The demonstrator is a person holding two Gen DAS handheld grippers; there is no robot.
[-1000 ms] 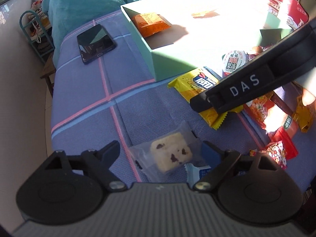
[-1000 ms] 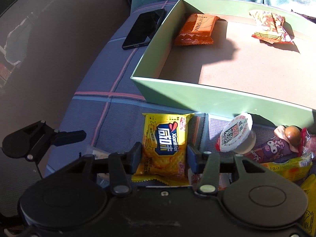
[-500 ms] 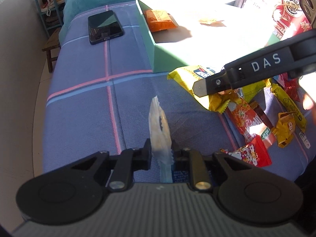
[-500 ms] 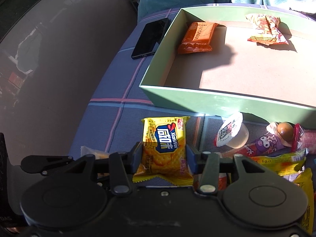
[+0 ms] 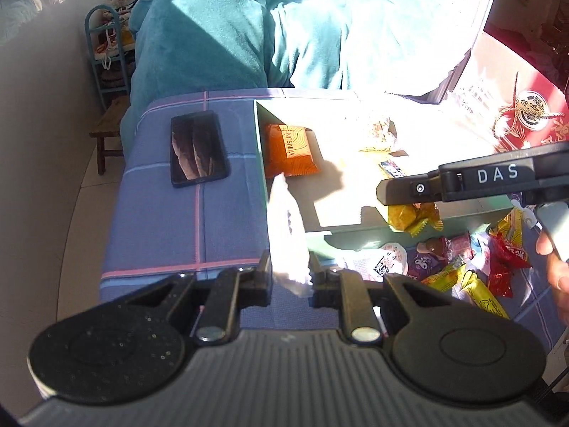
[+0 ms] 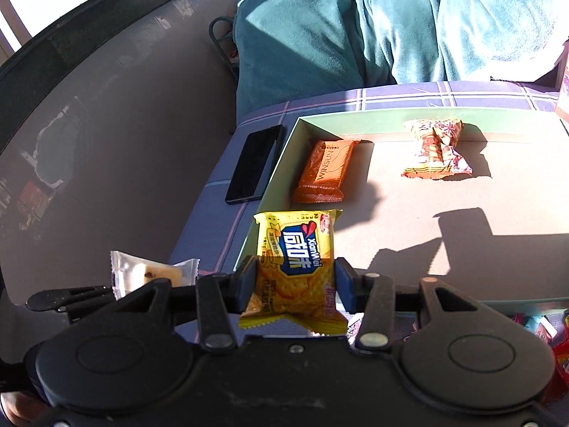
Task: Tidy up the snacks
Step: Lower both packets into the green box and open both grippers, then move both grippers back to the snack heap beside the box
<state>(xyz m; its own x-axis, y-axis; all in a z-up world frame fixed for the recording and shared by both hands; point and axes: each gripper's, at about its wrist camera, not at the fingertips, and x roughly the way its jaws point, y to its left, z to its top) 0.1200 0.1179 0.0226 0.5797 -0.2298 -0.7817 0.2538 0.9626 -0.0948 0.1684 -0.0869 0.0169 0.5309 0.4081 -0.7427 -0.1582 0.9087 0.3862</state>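
Note:
My left gripper (image 5: 290, 272) is shut on a clear-wrapped cookie packet (image 5: 286, 235), held edge-up near the near-left corner of the pale green box (image 5: 261, 163); the packet also shows in the right wrist view (image 6: 149, 272). My right gripper (image 6: 293, 279) is shut on a yellow cracker packet (image 6: 297, 259), held above the box's near-left corner (image 6: 277, 181). Inside the box lie an orange wafer packet (image 6: 325, 170) and a crinkled orange-yellow snack (image 6: 435, 149). My right gripper also shows in the left wrist view (image 5: 386, 192), over the box.
A black phone (image 5: 197, 149) lies on the blue checked cloth (image 5: 160, 220) left of the box. Several loose snacks (image 5: 458, 267) lie on the cloth in front of the box at right. A teal blanket (image 6: 355, 35) is behind. A red gift box (image 5: 526, 117) stands far right.
Both grippers have lifted their packets off the cloth and moved toward the box. The cookie packet, lying flat a second ago, is now gripped edge-up.

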